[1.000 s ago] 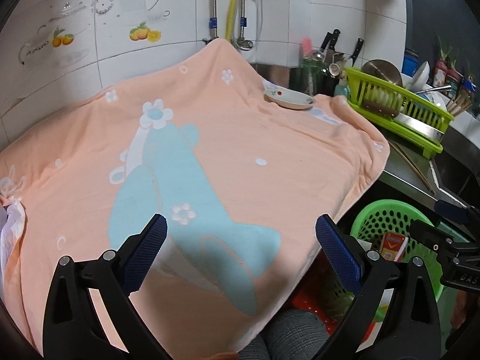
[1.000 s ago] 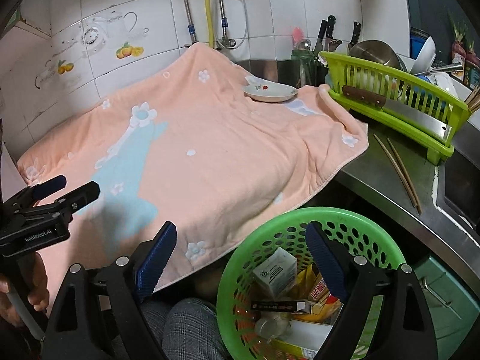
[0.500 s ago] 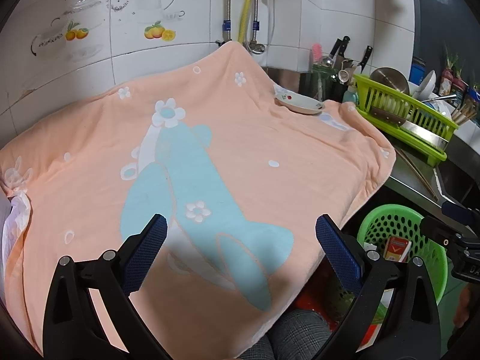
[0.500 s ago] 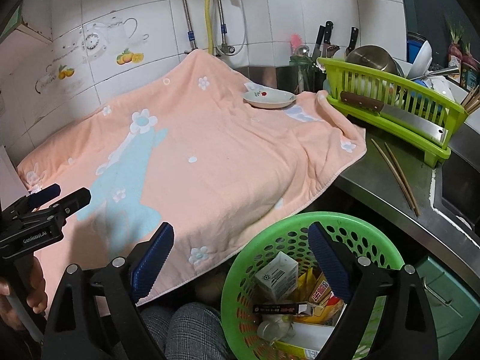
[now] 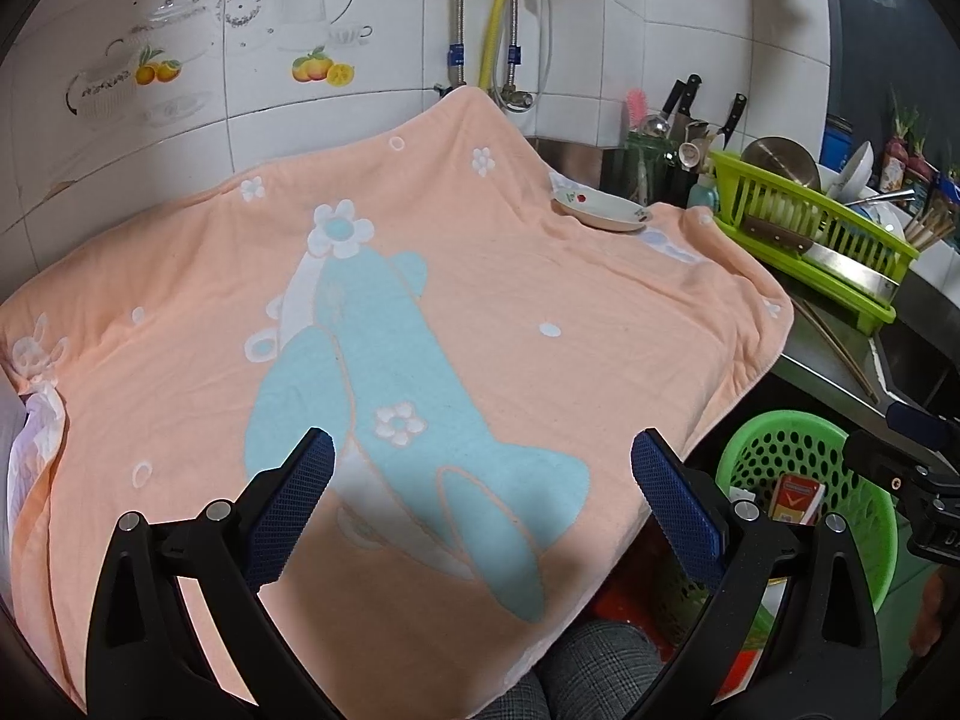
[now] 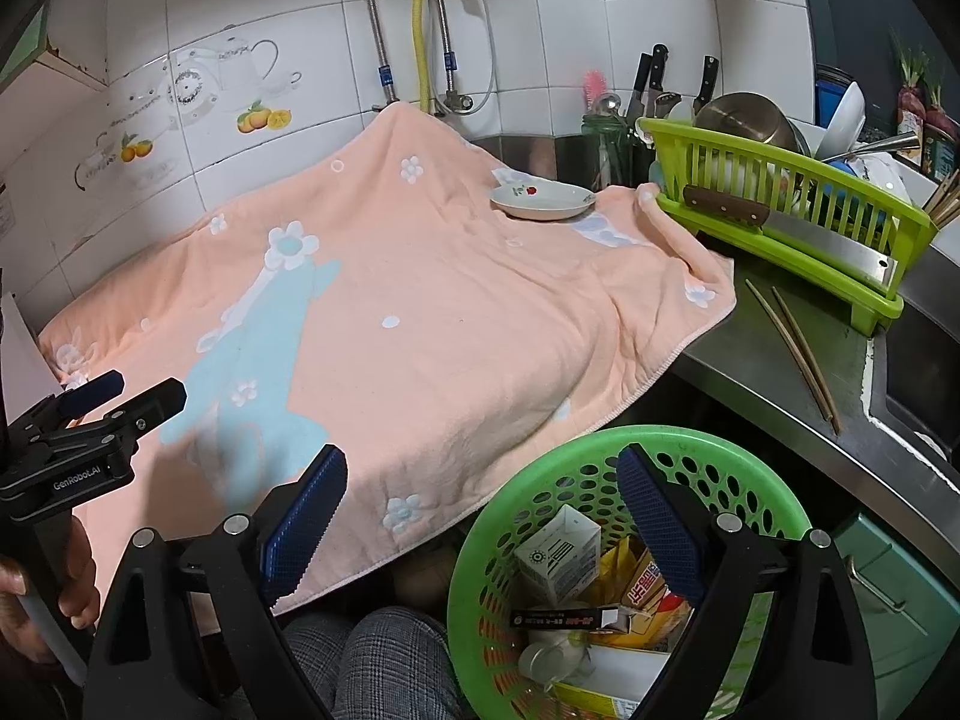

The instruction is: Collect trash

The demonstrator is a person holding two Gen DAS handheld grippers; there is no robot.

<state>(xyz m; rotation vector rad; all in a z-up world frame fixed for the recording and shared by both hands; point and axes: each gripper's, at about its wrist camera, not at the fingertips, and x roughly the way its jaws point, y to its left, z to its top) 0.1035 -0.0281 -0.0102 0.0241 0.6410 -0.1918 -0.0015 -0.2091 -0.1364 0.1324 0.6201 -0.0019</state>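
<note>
Left claw (image 5: 480,498) spread wide, nothing between its blue pads, poised above the near part of the peach towel (image 5: 456,312) that covers the desk; right claw (image 6: 480,516) likewise wide and empty, held above the near rim of the green basket (image 6: 492,546), right finger over the basket's interior, left finger over the towel's hanging edge; basket sits below the desk edge, beside the person's checked trouser leg (image 6: 372,654); trash in the basket: white carton (image 6: 558,552), yellow and red snack wrappers (image 6: 630,582), a dark flat box (image 6: 570,618), other pieces lower down partly hidden; in the left view the same basket (image 5: 774,438) appears at right with a red-and-white packet (image 5: 795,498) inside; on the towel's far right corner, a small white dish (image 6: 543,201); right of the towel, bare steel desk (image 6: 762,372) with two chopsticks (image 6: 792,348) lying on it; behind them a lime dish rack (image 6: 780,222) with a cleaver (image 6: 792,237) resting along its front.
</note>
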